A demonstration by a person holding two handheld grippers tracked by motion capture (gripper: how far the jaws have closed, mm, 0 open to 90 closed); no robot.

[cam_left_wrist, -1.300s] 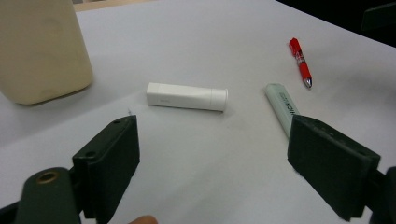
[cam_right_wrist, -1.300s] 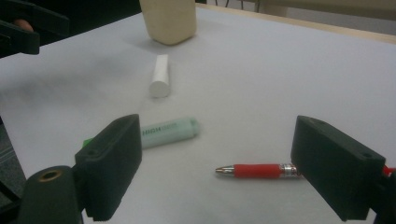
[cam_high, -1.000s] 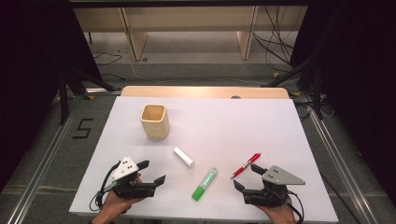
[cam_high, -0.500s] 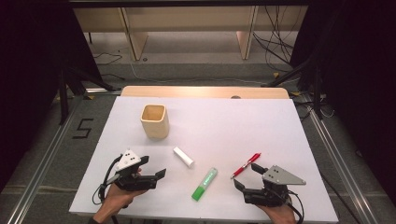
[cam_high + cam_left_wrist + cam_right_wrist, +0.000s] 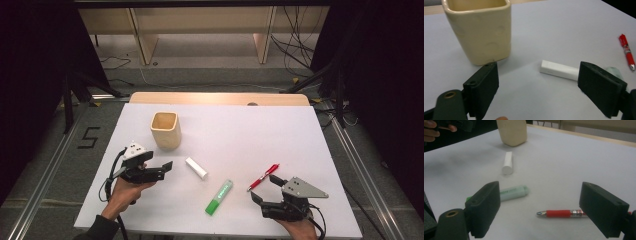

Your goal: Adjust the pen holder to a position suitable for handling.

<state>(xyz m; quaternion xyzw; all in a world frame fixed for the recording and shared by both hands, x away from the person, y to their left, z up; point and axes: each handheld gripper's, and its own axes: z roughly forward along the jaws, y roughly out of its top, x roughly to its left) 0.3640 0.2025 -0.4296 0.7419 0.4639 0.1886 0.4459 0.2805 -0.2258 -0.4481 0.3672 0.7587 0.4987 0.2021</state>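
White worktop (image 5: 225,135), and on it a white stick (image 5: 196,168) lies flat near the middle, just at three o'clock of the left gripper (image 5: 167,169), whose jaws stand wide apart and point toward it without touching. A cream cup (image 5: 166,130) stands upright at twelve o'clock of that gripper. The right gripper (image 5: 262,189), jaws also spread, sits near a red pen (image 5: 263,177); a green marker (image 5: 219,197) lies at its nine o'clock.

The left gripper (image 5: 162,169) has been carried up the table toward 12 o'clock — now raised nearer the beige cup (image 5: 165,130) — and aimed toward 3 o'clock at the white stick (image 5: 196,168).
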